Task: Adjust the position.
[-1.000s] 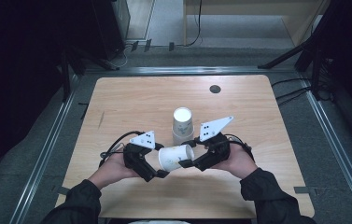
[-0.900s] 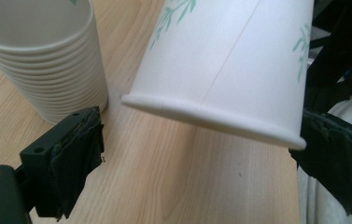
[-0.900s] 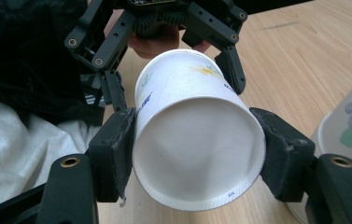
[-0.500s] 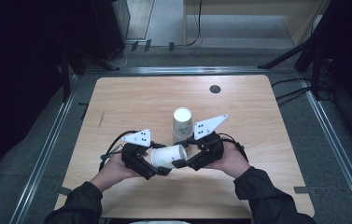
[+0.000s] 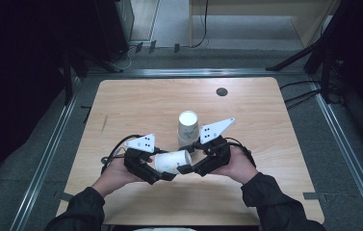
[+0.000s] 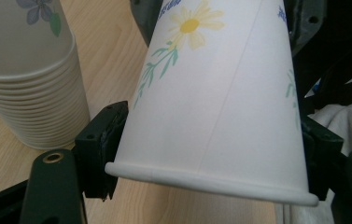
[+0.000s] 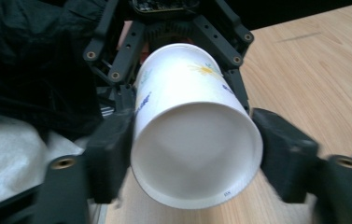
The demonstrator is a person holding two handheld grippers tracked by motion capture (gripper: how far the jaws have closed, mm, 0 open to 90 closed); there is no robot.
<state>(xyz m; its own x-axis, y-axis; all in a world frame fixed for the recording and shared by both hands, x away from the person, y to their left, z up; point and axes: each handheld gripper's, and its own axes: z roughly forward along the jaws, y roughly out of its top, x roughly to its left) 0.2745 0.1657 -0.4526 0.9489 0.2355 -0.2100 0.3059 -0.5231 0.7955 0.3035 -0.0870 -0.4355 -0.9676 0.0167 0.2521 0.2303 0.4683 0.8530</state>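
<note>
- Paper cup (image 5: 172, 161) hangs on its side just above the table (image 5: 136, 103), near the front edge, between the two grippers & clear of the wood.
- Its long axis runs L–R across the table, in line with both sets of jaws. The rolled rim end points into the left gripper (image 5: 162, 165); the flat base end points into the right gripper (image 5: 188, 162).
- L jaws have just been closing, w/ the cup between them. In the left gripper view both pads sit against the cup wall just above the rim, one each side, so L is gripping the cup.
- R jaws have just been opening around the base end. In the right gripper view one pad is still at the wall and the other stands a little off it. So R is loose and no longer clamping.
- Looks like a hand-over, R to L, nearly done. L now has the cup.
- Next move likely turns on that shared axis. R should back straight off along the cup's length, towards its own side, so the jaws don't drag the base sideways.
- Stack of cups (image 5: 187, 126) stands upside down on the table just behind the held cup, a bit nearer the R hand (image 5: 239, 166). The gap is small, so any swing towards the back could knock it.
- L hand (image 5: 116, 171) holds level; the cup's tilt looks slight.
</note>
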